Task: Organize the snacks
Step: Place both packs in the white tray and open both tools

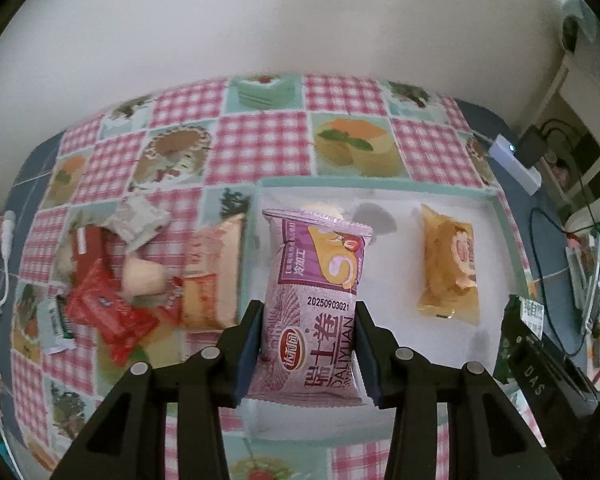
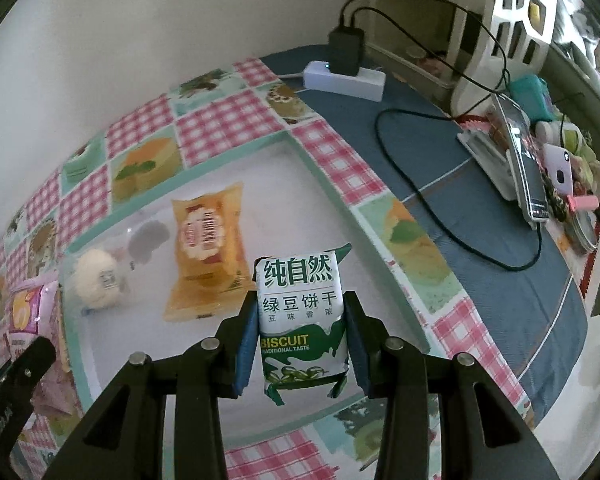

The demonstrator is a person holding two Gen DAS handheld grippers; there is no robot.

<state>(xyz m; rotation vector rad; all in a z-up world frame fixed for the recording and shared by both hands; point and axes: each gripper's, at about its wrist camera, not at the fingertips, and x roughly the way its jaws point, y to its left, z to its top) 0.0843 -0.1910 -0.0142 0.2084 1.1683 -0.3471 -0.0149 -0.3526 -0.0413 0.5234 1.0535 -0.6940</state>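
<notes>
Claws (image 1: 308, 344) (image 2: 300, 336) with packets over tray (image 2: 332, 200) of snacks

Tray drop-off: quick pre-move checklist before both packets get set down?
1. Left gripper clamped on purple Swiss roll packet: ok.
2. Right gripper clamped on green biscuit packet: ok.
3. Both packets over the tray: ok.
4. Free tray floor beside the yellow packet and white round snack: ok.
5. Grippers clear of each other: cannot tell, left one sits close at the right view's edge.
6. Unsorted pile still on the tablecloth: not ok, more to move.
</notes>
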